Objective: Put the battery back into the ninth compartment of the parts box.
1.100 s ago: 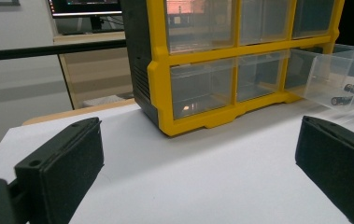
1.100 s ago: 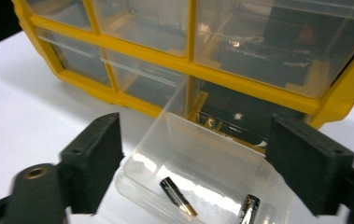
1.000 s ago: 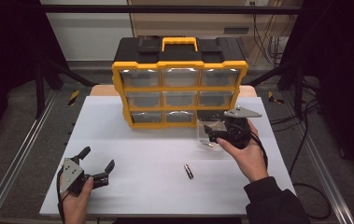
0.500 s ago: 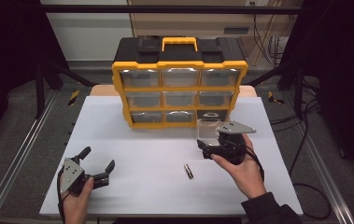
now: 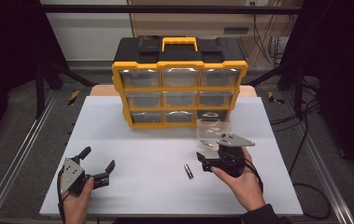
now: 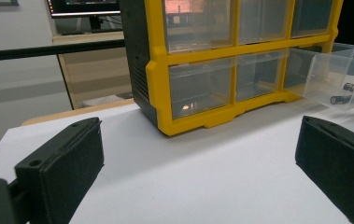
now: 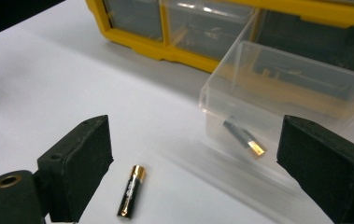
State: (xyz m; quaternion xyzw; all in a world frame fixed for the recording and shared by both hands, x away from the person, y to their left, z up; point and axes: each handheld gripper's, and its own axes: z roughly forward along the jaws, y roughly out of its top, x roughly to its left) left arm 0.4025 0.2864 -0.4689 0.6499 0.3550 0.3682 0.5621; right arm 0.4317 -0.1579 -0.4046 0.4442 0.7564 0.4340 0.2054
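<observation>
1. Since a second ago, in the high view, the right gripper (image 5: 203, 161) has drawn back from the clear drawer (image 5: 213, 131) toward the person's side of the table and now sits low over the white table (image 5: 142, 140), jaws spread and holding nothing, just right of a loose battery (image 5: 189, 171) lying on the tabletop. The left gripper (image 5: 98, 159) has stayed at the near left corner, jaws wide apart and empty, well apart from the battery.
2. Also in the high view, a yellow and black organizer (image 5: 180, 81) with clear drawers stands at the far middle of the table. The pulled-out clear drawer rests on the table in front of its lower right slot, just beyond the right gripper.
3. In the left gripper view, its two black jaws stand wide with bare white table (image 6: 202, 172) between them. The organizer (image 6: 230, 51) rises ahead, and the clear drawer (image 6: 338, 77) at the right holds small dark batteries (image 6: 347, 93).
4. In the right gripper view, the jaws are spread wide. The battery (image 7: 130, 190) lies on the table (image 7: 48, 84) between them, closer to the left jaw, touching neither. Beyond it, the clear drawer (image 7: 282, 93) holds another battery (image 7: 244, 136), with the organizer (image 7: 202, 28) behind.
</observation>
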